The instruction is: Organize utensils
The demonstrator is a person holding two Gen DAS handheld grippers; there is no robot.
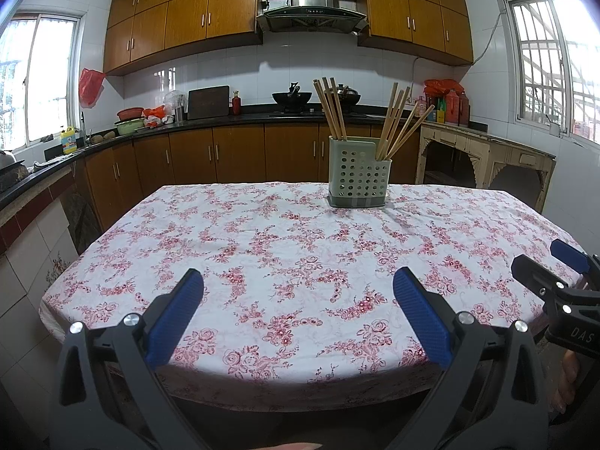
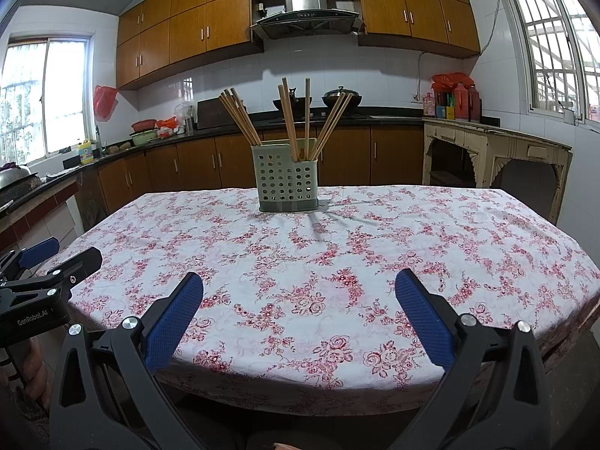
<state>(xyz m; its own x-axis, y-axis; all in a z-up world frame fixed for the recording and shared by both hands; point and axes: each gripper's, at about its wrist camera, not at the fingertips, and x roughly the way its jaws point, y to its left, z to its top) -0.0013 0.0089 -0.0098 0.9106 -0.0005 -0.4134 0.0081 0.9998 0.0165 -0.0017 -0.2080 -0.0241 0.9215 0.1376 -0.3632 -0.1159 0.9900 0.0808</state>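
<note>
In a tiled kitchen, a person holds 2 black hand-held grippers with ribbed blue pads low over the near edge of a table draped in a white cloth printed with red roses (image 1: 285, 262). The left gripper (image 1: 298, 292) and the right gripper (image 2: 300, 294) both point level toward the far end of the table, each with its jaws spread wide and holding nothing; they sit side by side, well short of the pale green perforated plastic utensil holder (image 1: 358, 174). That boxy, 2-compartment holder stands upright on the cloth at the table's far end, its front wall pierced by rows of round holes above a darker base. Slim, tan wooden chopsticks (image 1: 332, 110) stand in it with their long axes near vertical, tips up: one bundle in the holder's left compartment leans left, the other in the right compartment fans rightward. Behind the holder run brown wooden cabinets (image 1: 240, 153) under a dark countertop and a steel range hood (image 1: 311, 3).
</note>
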